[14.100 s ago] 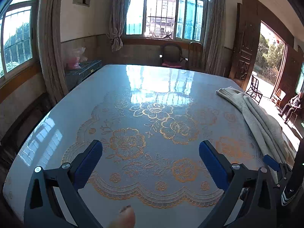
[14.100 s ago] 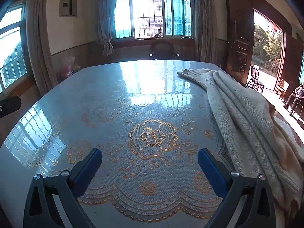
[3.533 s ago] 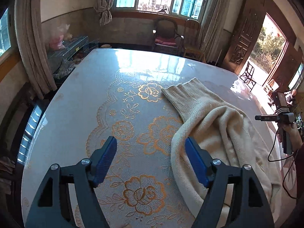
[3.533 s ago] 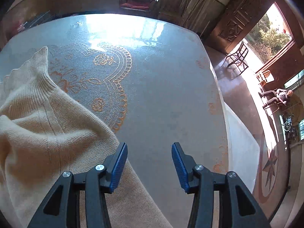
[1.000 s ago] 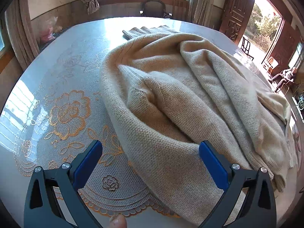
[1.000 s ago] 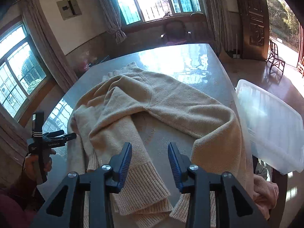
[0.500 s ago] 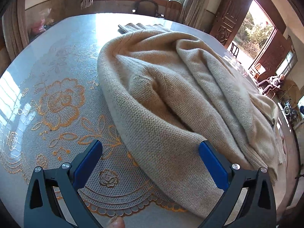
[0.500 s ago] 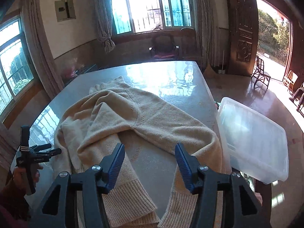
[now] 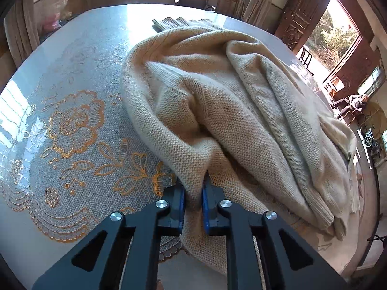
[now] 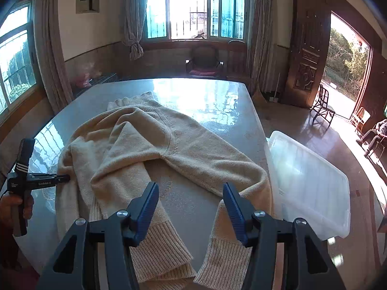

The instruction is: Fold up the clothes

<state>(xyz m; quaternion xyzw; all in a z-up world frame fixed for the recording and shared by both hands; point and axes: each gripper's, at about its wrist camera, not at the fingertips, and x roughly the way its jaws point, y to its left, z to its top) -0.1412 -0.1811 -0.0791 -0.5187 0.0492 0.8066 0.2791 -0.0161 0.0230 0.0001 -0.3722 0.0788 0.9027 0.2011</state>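
Comparing with half a second earlier: left gripper (image 9: 193,194) had gone from wide open to clenched on a raised fold of the cream sweater (image 9: 241,101); right gripper (image 10: 191,207) spread wider, empty, above the two ribbed cuffs (image 10: 167,249). Sweater lay crumpled mid-table (image 10: 217,96). Small print on the left tool's bar, unreadable. Bare tabletop at 12 o'clock; clear plastic bin (image 10: 312,183) just off the table edge at 3 o'clock.

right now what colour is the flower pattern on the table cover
Orange-gold flowers on white lace; left wrist view shows it best.
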